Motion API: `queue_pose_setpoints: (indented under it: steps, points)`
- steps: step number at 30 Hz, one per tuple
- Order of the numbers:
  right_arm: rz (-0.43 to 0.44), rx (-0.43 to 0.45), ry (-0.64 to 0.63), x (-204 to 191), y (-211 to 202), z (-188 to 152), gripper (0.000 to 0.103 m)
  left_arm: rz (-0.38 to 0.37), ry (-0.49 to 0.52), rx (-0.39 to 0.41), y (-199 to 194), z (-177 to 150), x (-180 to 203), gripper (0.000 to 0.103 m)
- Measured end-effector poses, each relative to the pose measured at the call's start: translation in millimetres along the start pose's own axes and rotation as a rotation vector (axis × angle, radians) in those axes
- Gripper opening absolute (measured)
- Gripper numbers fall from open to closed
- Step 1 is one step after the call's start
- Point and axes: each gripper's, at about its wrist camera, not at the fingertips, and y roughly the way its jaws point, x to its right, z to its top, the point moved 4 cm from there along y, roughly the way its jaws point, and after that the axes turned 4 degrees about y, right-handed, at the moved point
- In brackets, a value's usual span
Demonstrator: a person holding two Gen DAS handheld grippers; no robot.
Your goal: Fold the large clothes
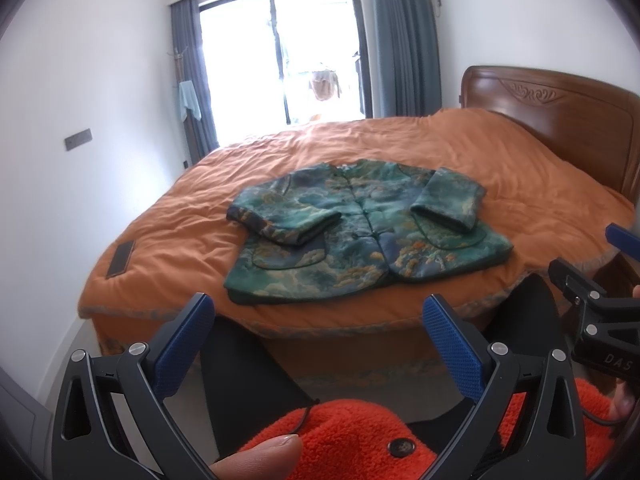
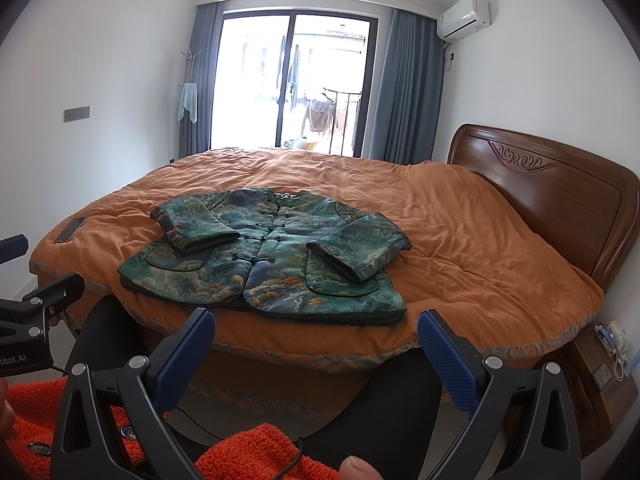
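Note:
A green patterned padded jacket (image 1: 360,236) lies flat, front up, near the foot edge of the orange bed (image 1: 500,208). Both its sleeves are folded in over the chest. It also shows in the right wrist view (image 2: 272,264). My left gripper (image 1: 320,340) is open and empty, held back from the bed's near edge, short of the jacket's hem. My right gripper (image 2: 316,354) is open and empty at about the same distance. The right gripper also shows at the right edge of the left wrist view (image 1: 600,280).
A dark flat phone-like object (image 1: 120,258) lies on the bed's left corner. A wooden headboard (image 2: 560,196) stands at the right, with a nightstand (image 2: 596,384) beside the bed. The person's orange fleece top (image 1: 352,440) fills the bottom. A window (image 2: 296,80) is at the far wall.

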Motion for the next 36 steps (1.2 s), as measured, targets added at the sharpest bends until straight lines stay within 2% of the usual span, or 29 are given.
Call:
queue_pose_setpoints:
  steps: [36]
  points:
    - [-0.026, -0.007, 0.001, 8.4, 0.3, -2.8, 0.103, 0.0, 0.01, -0.002, -0.1, -2.8, -5.8, 0.103]
